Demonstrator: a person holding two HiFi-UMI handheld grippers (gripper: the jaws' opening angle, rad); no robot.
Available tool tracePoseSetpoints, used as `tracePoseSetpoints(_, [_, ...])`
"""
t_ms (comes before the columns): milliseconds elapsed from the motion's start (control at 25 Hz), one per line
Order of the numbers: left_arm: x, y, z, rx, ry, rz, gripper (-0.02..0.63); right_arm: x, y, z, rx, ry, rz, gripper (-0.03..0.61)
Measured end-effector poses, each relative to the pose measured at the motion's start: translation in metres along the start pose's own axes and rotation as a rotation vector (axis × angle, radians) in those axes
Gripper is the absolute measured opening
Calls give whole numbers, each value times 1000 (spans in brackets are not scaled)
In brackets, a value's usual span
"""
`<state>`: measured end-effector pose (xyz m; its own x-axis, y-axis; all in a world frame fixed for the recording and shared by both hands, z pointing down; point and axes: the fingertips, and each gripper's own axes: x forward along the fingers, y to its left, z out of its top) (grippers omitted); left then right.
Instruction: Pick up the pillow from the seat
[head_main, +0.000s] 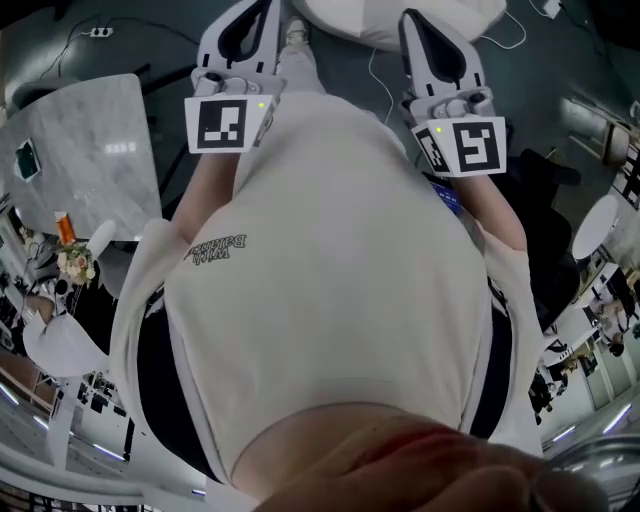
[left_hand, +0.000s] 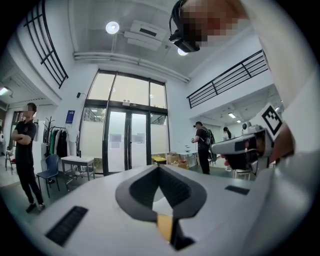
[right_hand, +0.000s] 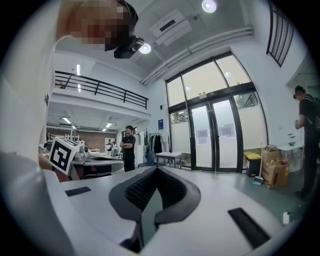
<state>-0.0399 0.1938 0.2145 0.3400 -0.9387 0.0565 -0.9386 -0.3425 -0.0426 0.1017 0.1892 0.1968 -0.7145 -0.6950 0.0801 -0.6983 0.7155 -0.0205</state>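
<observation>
At top centre of the head view: pillow (head_main: 400, 20), white, soft-looking, cut off by the frame edge. What it rests on cannot be told. It sits apart from both grippers, nearer the right one.

Left gripper (head_main: 246, 28), upper left of the head view: white body, marker cube (head_main: 228, 122) behind it. In its own view the left gripper (left_hand: 159, 169) has its dark fingers (left_hand: 142, 187) closed tip to tip, with nothing between them.

Right gripper (head_main: 436, 45), upper right of the head view: same build. In its own view the right gripper (right_hand: 157, 170) has its fingers (right_hand: 175, 192) closed, also empty.

Surroundings:
- marble surface (head_main: 90, 140), upper left of the head view
- glass doors (left_hand: 125, 140), centre of the left gripper view
- person in black (left_hand: 27, 150), arms folded, at its left edge
- cardboard boxes (right_hand: 272, 172), right of the right gripper view
</observation>
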Motion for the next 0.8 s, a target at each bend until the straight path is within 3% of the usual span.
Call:
tracePoseSetpoints(240, [56, 49, 9, 21, 10, -37, 9, 62, -28, 15, -1, 21, -49, 8])
tracePoseSetpoints(800, [179, 151, 25, -13, 16, -140, 9, 214, -88, 44, 14, 34, -115, 8])
